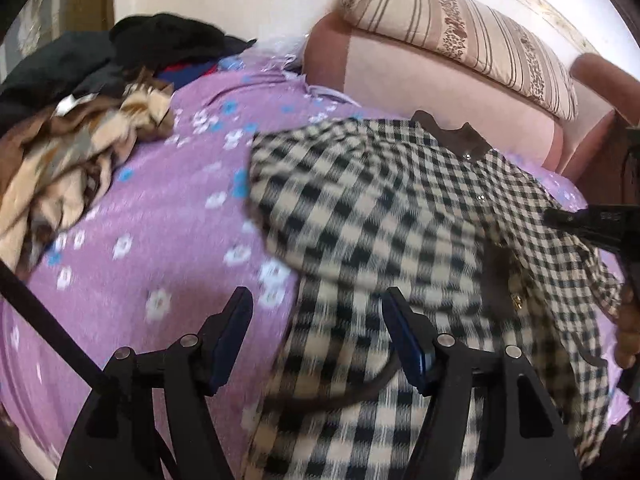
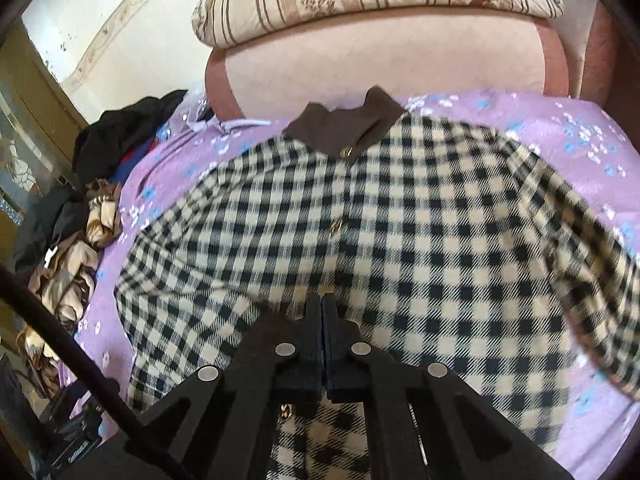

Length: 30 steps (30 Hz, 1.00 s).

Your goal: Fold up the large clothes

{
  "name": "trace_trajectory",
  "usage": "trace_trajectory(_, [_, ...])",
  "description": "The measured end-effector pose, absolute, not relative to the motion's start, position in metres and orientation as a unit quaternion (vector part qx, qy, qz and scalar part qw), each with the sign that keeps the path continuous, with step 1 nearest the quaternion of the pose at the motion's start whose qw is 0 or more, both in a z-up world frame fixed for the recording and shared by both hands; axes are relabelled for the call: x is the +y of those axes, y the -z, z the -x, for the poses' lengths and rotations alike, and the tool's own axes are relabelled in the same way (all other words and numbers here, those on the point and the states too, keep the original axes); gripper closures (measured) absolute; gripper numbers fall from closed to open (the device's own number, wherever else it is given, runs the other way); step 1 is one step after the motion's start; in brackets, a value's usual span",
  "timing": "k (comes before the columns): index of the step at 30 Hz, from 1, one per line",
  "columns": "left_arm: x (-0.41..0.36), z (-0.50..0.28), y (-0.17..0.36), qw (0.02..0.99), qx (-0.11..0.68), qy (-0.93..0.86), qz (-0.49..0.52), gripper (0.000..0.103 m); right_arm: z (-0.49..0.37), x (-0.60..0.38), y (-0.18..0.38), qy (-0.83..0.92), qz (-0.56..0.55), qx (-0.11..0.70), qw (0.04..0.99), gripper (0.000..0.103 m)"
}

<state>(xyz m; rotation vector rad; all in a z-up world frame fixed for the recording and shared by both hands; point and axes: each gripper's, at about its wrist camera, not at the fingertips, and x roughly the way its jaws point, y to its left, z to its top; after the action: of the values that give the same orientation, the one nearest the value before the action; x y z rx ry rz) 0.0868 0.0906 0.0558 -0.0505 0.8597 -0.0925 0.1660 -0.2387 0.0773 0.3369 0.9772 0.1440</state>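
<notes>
A black-and-cream checked shirt [image 1: 380, 216] with a brown collar [image 2: 344, 124] lies spread on the purple flowered bedspread [image 1: 160, 216]. My left gripper [image 1: 316, 300] hangs open just above the shirt's left edge, with nothing between its blue pads. My right gripper [image 2: 322, 298] is shut, its tips pinched on the shirt's front near the row of gold buttons [image 2: 334, 226]. In the left wrist view the right gripper [image 1: 554, 217] comes in from the right edge, and the cloth under it looks raised into a fold. A hand [image 1: 628, 332] shows at that edge.
A heap of brown, cream and dark clothes [image 1: 80, 152] lies on the left of the bed. At the back stand a pink headboard cushion [image 2: 380, 56] and a striped pillow [image 1: 460, 36]. A black cable [image 2: 72, 356] crosses the lower left.
</notes>
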Motion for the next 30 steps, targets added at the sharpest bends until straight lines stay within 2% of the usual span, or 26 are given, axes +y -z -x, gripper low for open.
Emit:
trace_trajectory(3, [0.085,-0.096,-0.051,0.912,0.409,0.036,0.013,0.037,-0.171,-0.236,-0.077,-0.122,-0.172,0.483,0.850,0.099])
trace_trajectory(5, [0.085,-0.099,-0.043,0.909,0.414,0.040,0.016,0.037,-0.178,-0.225,-0.069,-0.149,-0.170,0.500,0.836,0.080])
trace_trajectory(6, [0.084,-0.100,-0.038,0.906,0.420,0.042,0.016,0.037,-0.182,-0.218,-0.066,-0.157,-0.160,0.502,0.835,0.054])
trace_trajectory(7, [0.083,-0.100,-0.032,0.903,0.427,0.044,0.012,0.037,-0.188,-0.210,-0.063,-0.167,-0.150,0.498,0.837,0.038])
trace_trajectory(8, [0.082,-0.101,-0.028,0.900,0.433,0.046,0.008,0.037,-0.191,-0.206,-0.060,-0.171,-0.146,0.498,0.838,0.036])
trace_trajectory(16, [0.088,-0.102,-0.020,0.896,0.440,0.061,0.010,0.037,-0.227,-0.178,-0.009,-0.201,-0.139,0.541,0.804,0.036])
trace_trajectory(17, [0.090,-0.103,-0.019,0.895,0.441,0.061,0.012,0.037,-0.226,-0.177,-0.009,-0.204,-0.139,0.538,0.806,0.039])
trace_trajectory(18, [0.091,-0.104,-0.018,0.894,0.444,0.061,0.016,0.037,-0.221,-0.175,-0.010,-0.216,-0.139,0.536,0.804,0.044])
trace_trajectory(19, [0.093,-0.105,-0.018,0.892,0.447,0.063,0.022,0.037,-0.217,-0.173,-0.009,-0.228,-0.142,0.540,0.797,0.067])
trace_trajectory(20, [0.095,-0.106,-0.017,0.890,0.451,0.064,0.027,0.037,-0.214,-0.172,-0.008,-0.232,-0.141,0.544,0.794,0.086])
trace_trajectory(22, [0.097,-0.108,-0.017,0.886,0.457,0.064,0.041,0.037,-0.206,-0.169,-0.013,-0.235,-0.130,0.544,0.795,0.092])
trace_trajectory(30, [0.094,-0.102,-0.018,0.886,0.457,0.064,0.040,0.037,-0.200,-0.185,-0.081,-0.206,-0.095,0.504,0.833,0.093])
